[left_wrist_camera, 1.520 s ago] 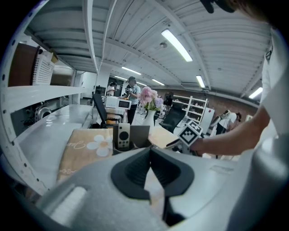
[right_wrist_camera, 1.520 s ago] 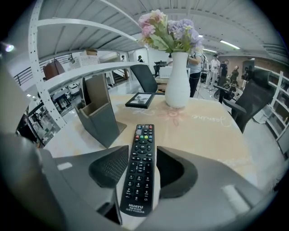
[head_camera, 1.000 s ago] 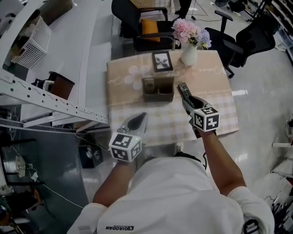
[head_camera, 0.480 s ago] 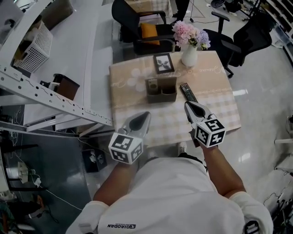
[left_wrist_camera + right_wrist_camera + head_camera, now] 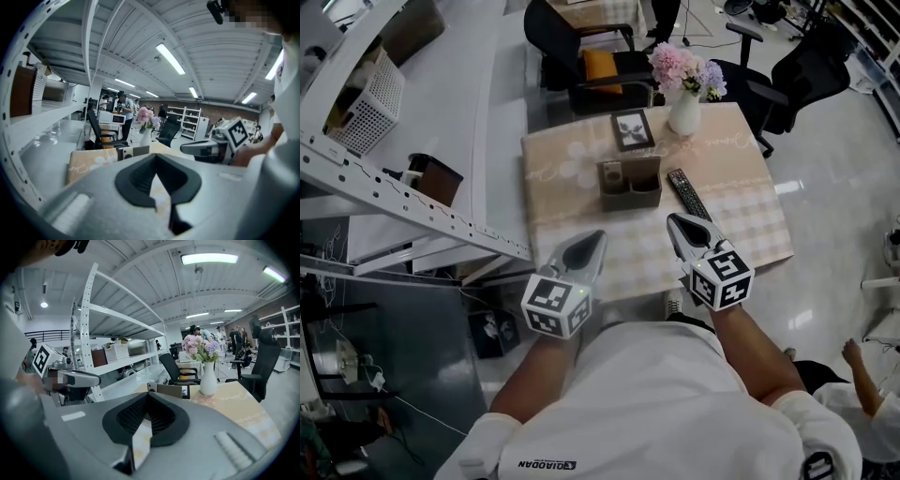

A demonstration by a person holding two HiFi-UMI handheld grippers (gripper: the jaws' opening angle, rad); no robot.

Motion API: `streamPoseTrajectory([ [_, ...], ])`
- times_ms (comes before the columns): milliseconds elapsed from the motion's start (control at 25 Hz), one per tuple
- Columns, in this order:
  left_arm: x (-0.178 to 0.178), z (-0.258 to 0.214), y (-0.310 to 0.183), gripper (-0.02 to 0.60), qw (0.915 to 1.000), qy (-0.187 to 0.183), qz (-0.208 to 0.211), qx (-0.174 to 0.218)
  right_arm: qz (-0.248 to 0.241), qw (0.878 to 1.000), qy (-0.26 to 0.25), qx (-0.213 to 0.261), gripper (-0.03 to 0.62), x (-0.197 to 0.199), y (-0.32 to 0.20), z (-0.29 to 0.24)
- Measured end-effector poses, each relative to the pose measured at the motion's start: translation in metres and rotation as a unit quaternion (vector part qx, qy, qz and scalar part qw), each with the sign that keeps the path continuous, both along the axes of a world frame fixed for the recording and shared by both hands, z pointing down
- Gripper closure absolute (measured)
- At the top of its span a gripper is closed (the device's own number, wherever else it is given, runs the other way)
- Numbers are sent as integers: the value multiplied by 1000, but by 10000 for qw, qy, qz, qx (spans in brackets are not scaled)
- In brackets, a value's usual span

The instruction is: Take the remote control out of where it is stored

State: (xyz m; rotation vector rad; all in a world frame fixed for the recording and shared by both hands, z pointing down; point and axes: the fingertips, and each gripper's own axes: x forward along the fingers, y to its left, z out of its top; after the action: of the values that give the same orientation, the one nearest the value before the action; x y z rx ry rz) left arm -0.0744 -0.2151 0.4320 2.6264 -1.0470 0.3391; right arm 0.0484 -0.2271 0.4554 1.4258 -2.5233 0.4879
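- A person, seen from above, stands at the near edge of a table (image 5: 741,178) covered in a beige cloth, with a gripper in each hand.
- The remote (image 5: 687,194) lies flat on the cloth just right of a small brown holder (image 5: 630,184), not touching it. Its long side angles toward the person.
- As it lies outside the holder and nothing grips it, the take-out step looks done. The holder's two slots look empty from here.
- The right gripper (image 5: 677,223) hovers near the remote's near end but clear of it. Its jaws are closed together with nothing between them, so it carries nothing.
- The left gripper (image 5: 596,238) hangs over the table's near edge, well short of the holder. Its jaws also meet on nothing, and it seems idle, perhaps kept back to leave the other room.
- Both grippers point forward and slightly down toward the table, which suggests a resting pose rather than a reach.
- A photo frame (image 5: 633,128) stands just behind the holder, and a white vase (image 5: 684,112) of pink flowers sits at the far edge. Both are clear of the remote, so nothing crowds it.
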Motion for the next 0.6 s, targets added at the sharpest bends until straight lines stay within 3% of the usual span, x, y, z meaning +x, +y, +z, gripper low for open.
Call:
streamPoseTrajectory([
  [600, 0, 4, 0, 580, 9999, -111, 19, 10, 14, 10000, -9, -82, 588, -1, -1, 5],
])
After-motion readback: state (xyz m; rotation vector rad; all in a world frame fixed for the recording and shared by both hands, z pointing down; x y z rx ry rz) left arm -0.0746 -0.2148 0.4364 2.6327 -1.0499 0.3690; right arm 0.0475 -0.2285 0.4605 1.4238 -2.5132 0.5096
